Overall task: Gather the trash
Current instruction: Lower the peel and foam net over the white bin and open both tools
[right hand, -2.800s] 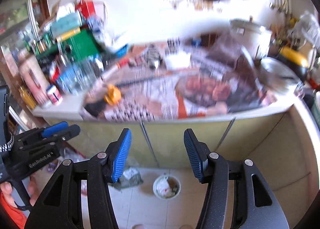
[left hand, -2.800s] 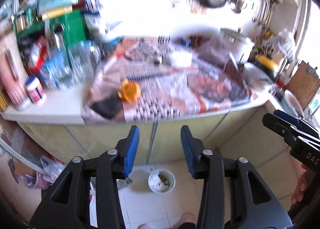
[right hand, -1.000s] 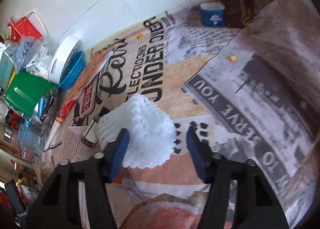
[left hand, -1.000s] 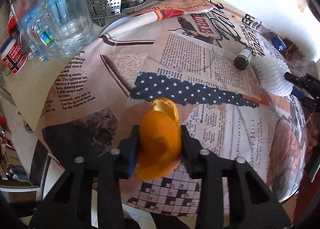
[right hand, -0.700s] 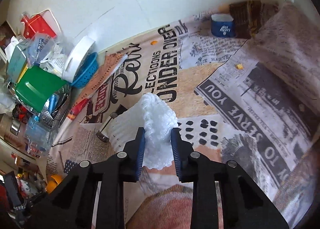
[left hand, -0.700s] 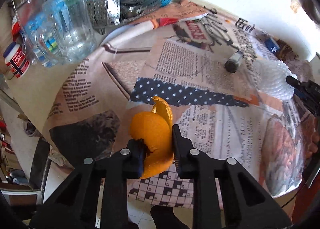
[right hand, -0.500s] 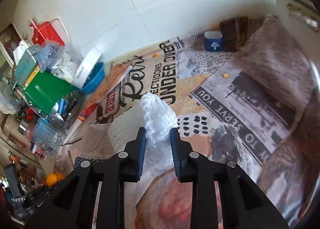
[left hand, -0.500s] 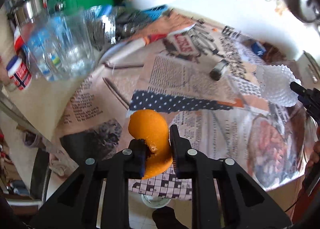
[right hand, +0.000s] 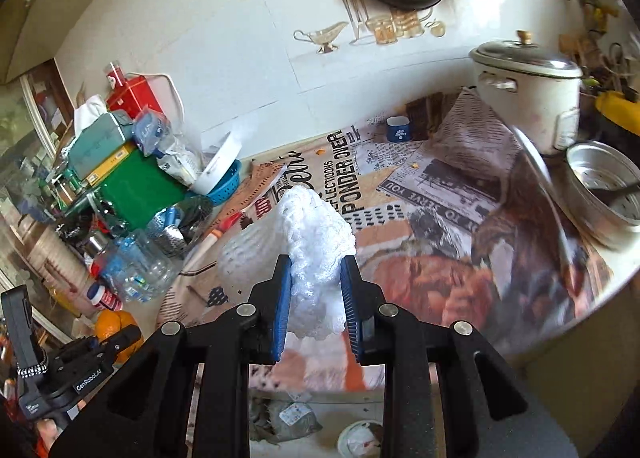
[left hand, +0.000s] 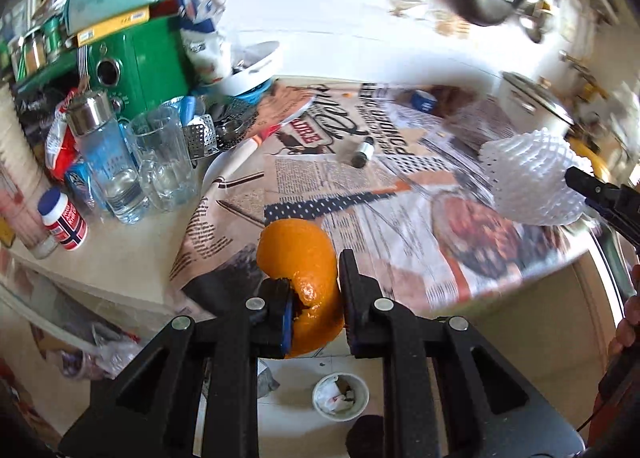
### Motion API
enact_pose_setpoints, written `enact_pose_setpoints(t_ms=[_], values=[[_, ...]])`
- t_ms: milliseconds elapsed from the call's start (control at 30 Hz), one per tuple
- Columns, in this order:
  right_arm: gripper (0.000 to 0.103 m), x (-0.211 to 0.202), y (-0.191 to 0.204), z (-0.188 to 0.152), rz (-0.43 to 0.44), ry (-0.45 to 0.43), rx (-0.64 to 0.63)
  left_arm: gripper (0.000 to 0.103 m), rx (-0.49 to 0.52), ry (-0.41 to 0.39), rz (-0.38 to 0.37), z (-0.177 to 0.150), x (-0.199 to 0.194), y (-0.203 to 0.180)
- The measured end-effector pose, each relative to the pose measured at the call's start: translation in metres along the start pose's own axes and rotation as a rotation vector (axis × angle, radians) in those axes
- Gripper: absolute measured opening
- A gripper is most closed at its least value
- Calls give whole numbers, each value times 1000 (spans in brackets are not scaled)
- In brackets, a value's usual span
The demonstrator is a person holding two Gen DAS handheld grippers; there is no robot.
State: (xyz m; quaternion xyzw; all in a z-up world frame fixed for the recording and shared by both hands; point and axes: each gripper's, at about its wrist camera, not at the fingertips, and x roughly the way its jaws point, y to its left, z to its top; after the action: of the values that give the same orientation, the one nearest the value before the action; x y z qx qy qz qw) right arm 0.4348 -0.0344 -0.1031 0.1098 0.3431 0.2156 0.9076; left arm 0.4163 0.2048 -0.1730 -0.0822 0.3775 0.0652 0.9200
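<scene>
- Orange peel (left hand: 298, 254) sits clamped between the jaws of the left gripper (left hand: 314, 298), raised off the newspaper-covered counter (left hand: 320, 178); it curls upward past the fingertips.
- Judged handling: light, leathery, slick on the outer skin. The curl may tear or slip if squeezed at its thin edge; the present hold across the broad middle looks sound.
- White foam fruit net (right hand: 316, 242) is pinched between the blue pads of the right gripper (right hand: 316, 294), also clear of the counter, its open mesh end flaring up and to the left of the pads.
- Judged handling: very light, soft, springy. It compresses under the pads and will rebound on release; a hold across the bunched end suits it.
- Below and just ahead of both grippers, on the floor, stands a small white bin (left hand: 340, 396) already containing scraps; a judged drop point.
- Farther ahead on the counter lie a small dark cylinder (left hand: 362, 152) and a blue cap-like item (right hand: 398, 132), both untouched.
- Beyond, to the left, glass mugs (left hand: 160, 162) and a green appliance (left hand: 140, 62); fragile, to be avoided.
</scene>
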Motion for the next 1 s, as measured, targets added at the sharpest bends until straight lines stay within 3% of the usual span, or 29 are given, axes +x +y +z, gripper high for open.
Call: enact_pose_setpoints(t_ms=[233, 467, 700, 1000], values=[[22, -54, 29, -58, -47, 3, 28, 19, 77, 14, -70, -43, -46, -4], [23, -74, 30, -106, -65, 104, 32, 19, 107, 96, -95, -88, -53, -18], [23, -54, 2, -148, -54, 224, 28, 19, 75, 206, -71, -134, -20, -36], [23, 17, -61, -212, -72, 388, 4, 19, -3, 331, -20, -211, 72, -50]])
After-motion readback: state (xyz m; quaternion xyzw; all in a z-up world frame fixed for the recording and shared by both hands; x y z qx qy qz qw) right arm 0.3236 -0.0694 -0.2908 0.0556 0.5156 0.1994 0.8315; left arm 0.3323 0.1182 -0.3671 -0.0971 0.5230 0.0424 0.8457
